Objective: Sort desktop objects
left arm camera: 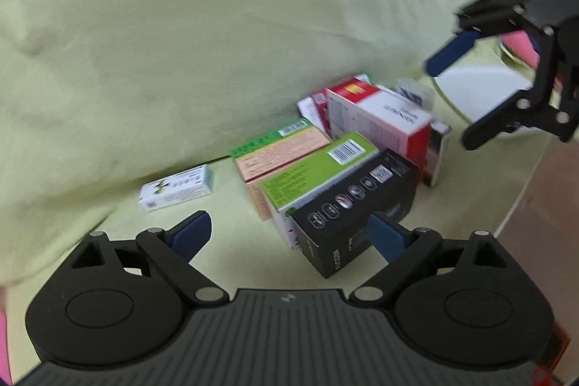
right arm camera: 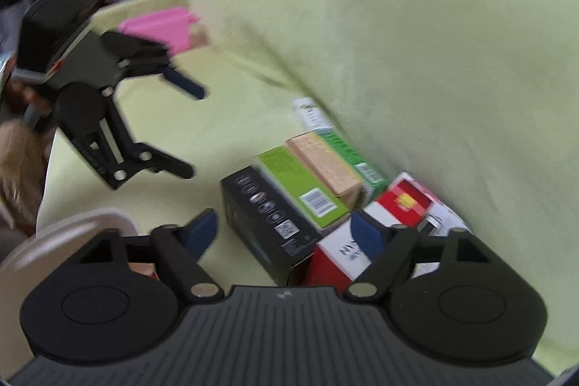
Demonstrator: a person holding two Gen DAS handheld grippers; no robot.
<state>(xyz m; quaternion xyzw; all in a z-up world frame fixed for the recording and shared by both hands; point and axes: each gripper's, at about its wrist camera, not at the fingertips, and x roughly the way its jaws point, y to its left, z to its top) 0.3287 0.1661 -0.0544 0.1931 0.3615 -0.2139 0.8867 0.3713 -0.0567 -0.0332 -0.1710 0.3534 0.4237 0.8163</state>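
Left gripper (left arm camera: 289,234) hangs low over the green-covered surface (left arm camera: 224,263), jaws wide apart, nothing between them. The black box (left arm camera: 356,205) lies nearest, just ahead and touching the lime-green box (left arm camera: 311,174). Right gripper (right arm camera: 286,234) also gapes empty, over the red-and-white box (right arm camera: 365,234).

Judgement: to lift the black box cleanly, square the jaws across its narrow sides; neighbours press close, so approach from its free end.

Farther off, a small white box (left arm camera: 177,190) sits apart near the cloth's raised fold. Motion blur makes the labels unreadable; boxes behind the red one are half hidden.

Boxes (right arm camera: 307,201) clustered against green cloth (right arm camera: 416,42); labels blurred, perhaps medicine.
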